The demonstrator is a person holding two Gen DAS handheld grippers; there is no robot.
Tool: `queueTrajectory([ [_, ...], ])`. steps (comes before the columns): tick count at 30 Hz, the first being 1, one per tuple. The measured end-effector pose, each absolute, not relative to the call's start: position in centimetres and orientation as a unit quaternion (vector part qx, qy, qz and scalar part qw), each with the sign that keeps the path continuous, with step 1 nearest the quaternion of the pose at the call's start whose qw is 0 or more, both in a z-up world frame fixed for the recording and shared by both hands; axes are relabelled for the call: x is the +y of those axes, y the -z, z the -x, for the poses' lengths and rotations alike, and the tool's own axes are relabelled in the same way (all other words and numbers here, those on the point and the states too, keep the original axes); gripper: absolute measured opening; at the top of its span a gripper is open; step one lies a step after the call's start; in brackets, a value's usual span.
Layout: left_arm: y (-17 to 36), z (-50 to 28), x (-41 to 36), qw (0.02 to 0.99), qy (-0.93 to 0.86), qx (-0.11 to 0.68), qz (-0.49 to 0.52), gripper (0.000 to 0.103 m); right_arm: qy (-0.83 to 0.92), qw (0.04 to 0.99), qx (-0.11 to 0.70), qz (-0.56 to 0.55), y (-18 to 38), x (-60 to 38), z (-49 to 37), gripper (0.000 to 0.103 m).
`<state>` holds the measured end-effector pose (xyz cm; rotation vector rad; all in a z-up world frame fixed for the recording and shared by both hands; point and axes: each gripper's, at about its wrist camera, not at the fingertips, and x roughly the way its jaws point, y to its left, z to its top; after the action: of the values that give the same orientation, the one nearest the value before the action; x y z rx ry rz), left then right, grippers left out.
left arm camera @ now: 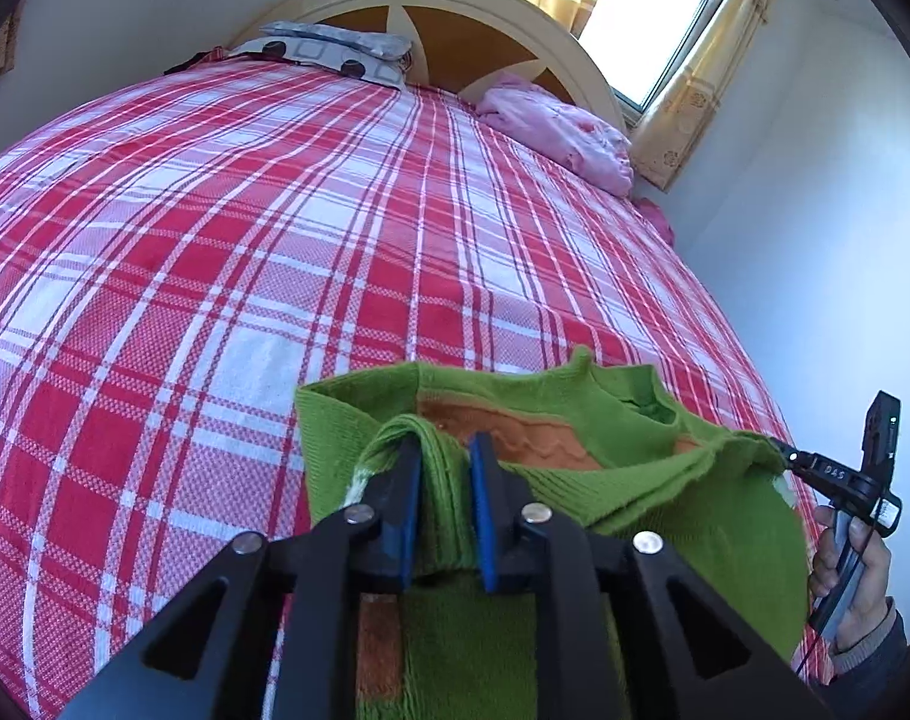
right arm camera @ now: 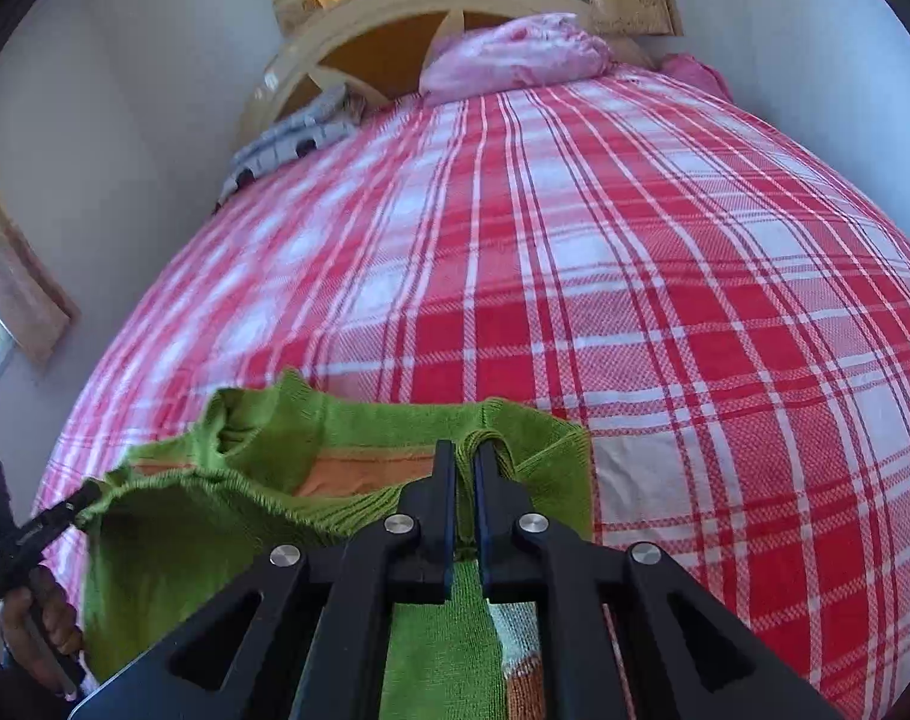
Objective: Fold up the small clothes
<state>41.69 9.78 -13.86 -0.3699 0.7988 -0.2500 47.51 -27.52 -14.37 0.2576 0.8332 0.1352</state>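
Green knit garment [left arm camera: 664, 456], small, w/ orange band [left arm camera: 514, 432] inside, held up just over red-white plaid bedspread [left arm camera: 275, 240], near edge of bed. Stretched between both tongs, opening sagging btwn them, lower part hanging down under the cameras.

Left gripper [left arm camera: 446, 462]: blue-padded fingers [left arm camera: 481, 498] a little apart, thick folded bunch of green rib edge filling the gap, pads on both sides of it – clamped on fabric, not tight together. Seen also from right wrist view at far left [right arm camera: 80, 501], tip buried in green corner, hand [right arm camera: 41, 618] on handle below.

Right gripper [right arm camera: 463, 468]: fingers nearly together, only thin fold of green edge pinched btwn pads. Clamped on garment. From left wrist view [left arm camera: 784, 456] tip bites into far right corner of knit; hand [left arm camera: 850, 576] w/ grey sleeve cuff [left arm camera: 874, 642] around handle.

Further out: pink bundle [left arm camera: 562, 132] of cloth at head of bed, right side; grey patterned pillow [left arm camera: 335, 51] at left by cream-and-brown curved headboard [left arm camera: 455, 6]. Window [left arm camera: 652, 18] w/ yellow curtains [left arm camera: 712, 78] behind, bright. White walls around.
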Motion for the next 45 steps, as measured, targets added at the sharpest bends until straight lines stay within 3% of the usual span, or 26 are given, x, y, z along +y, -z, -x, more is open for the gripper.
queueTrajectory([
  [2, 13.6, -41.4, 10.0, 0.899, 0.116, 0.380, 0.182, 0.033, -0.060, 0.904, 0.407, -0.115, 14.8, -27.2, -48.1, 0.023],
  [4, 13.1, -40.7, 10.6, 0.910, 0.095, 0.364, 0.173, 0.064, -0.048, 0.908, 0.404, -0.103, 15.0, -27.0, -48.2, 0.087],
  [5, 12.8, -40.3, 11.0, 0.914, 0.088, 0.355, 0.174, 0.066, -0.045, 0.911, 0.398, -0.101, 15.0, -27.1, -48.2, 0.090],
  [15, 13.6, -36.4, 11.1, 0.915, 0.085, 0.370, 0.136, 0.066, -0.057, 0.925, 0.358, -0.117, 13.1, -28.5, -43.3, 0.089],
  [16, 13.8, -36.3, 10.7, 0.917, 0.082, 0.373, 0.120, 0.066, -0.061, 0.925, 0.360, -0.108, 13.0, -28.3, -42.6, 0.088],
  [19, 14.1, -35.6, 10.6, 0.918, 0.064, 0.377, 0.106, 0.066, -0.100, 0.903, 0.406, -0.093, 13.1, -26.5, -41.3, 0.067],
  [24, 15.8, -34.7, 10.7, 0.913, 0.037, 0.398, 0.086, 0.068, -0.191, 0.871, 0.451, -0.030, 14.5, -19.3, -37.8, 0.067],
  [29, 17.3, -34.2, 12.2, 0.900, 0.024, 0.414, 0.131, 0.078, -0.169, 0.863, 0.473, 0.053, 17.8, -13.8, -38.9, 0.067],
  [39, 16.7, -33.6, 12.3, 0.903, 0.026, 0.404, 0.145, 0.083, -0.090, 0.873, 0.479, -0.018, 17.7, -14.7, -48.9, 0.067],
  [42, 14.6, -33.6, 11.6, 0.917, 0.037, 0.377, 0.127, 0.083, -0.120, 0.883, 0.446, -0.079, 16.0, -15.0, -47.2, 0.067],
  [45, 13.6, -35.7, 10.2, 0.924, 0.044, 0.371, 0.086, 0.086, -0.135, 0.894, 0.423, -0.053, 15.0, -13.5, -44.5, 0.067],
])
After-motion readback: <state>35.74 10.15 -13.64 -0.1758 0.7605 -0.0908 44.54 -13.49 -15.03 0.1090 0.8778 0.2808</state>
